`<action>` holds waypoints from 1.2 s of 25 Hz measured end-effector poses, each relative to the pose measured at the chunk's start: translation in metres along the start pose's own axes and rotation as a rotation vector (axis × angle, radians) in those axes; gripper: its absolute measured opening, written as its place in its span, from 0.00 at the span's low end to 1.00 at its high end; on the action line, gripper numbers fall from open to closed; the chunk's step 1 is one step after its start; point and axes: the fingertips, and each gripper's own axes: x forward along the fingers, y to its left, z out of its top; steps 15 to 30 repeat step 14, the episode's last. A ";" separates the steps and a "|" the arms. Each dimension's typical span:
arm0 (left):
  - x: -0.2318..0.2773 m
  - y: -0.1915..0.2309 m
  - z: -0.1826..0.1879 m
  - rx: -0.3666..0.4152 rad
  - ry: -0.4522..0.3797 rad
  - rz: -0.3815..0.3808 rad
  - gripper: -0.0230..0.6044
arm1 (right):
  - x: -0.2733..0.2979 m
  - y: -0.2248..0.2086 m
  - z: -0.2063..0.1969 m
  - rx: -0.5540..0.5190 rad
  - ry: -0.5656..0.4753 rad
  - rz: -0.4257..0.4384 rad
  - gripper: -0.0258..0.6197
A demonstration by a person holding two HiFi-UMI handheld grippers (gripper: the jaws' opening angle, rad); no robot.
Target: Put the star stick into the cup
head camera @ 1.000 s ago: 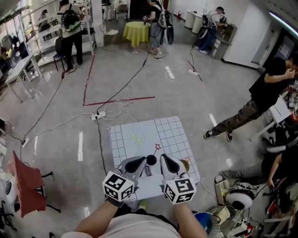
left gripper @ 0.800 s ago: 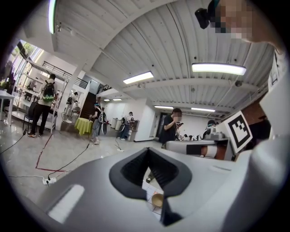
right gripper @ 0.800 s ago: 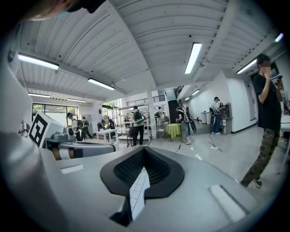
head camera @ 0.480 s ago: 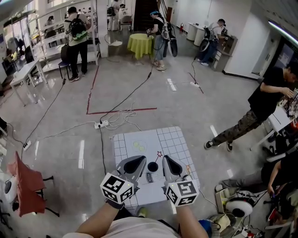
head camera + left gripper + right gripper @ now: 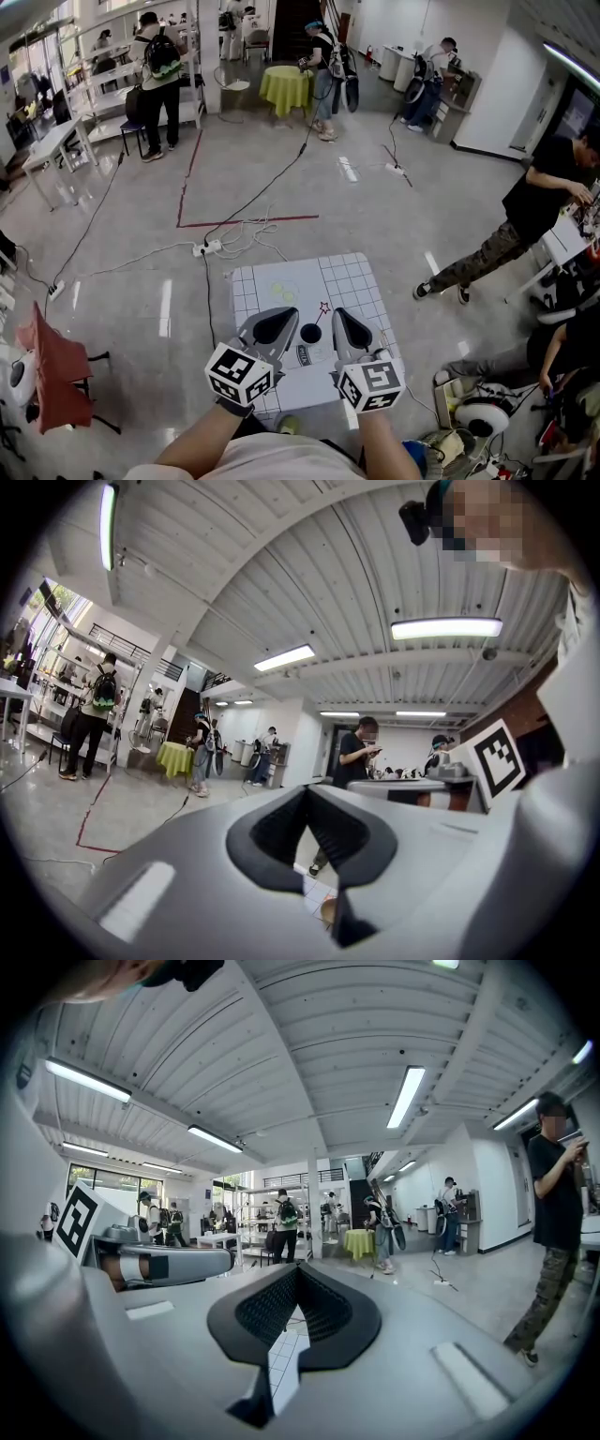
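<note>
On my head view the black cup (image 5: 310, 333) stands on the white gridded table (image 5: 352, 277), with my left gripper (image 5: 274, 327) at its 9 o'clock and my right gripper (image 5: 343, 330) at 3; the star stick (image 5: 323, 307) lies on the table just beside the cup at 1 o'clock; both tongs are closed tip to tip, gripping nothing.

Head view: high up, facing forward and steeply down; white grid desk (image 5: 352, 277) low centre, left tongs (image 5: 278, 325) and right tongs (image 5: 340, 326) near bottom edge. Left gripper view, right gripper view: close behind own tongs, tilted up, ceiling filling upper half. All three share yellow table (image 5: 284, 87) far down hall.
</note>
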 end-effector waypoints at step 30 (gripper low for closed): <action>0.000 0.004 0.006 0.005 0.000 0.007 0.05 | 0.002 0.000 0.007 -0.006 -0.008 -0.007 0.06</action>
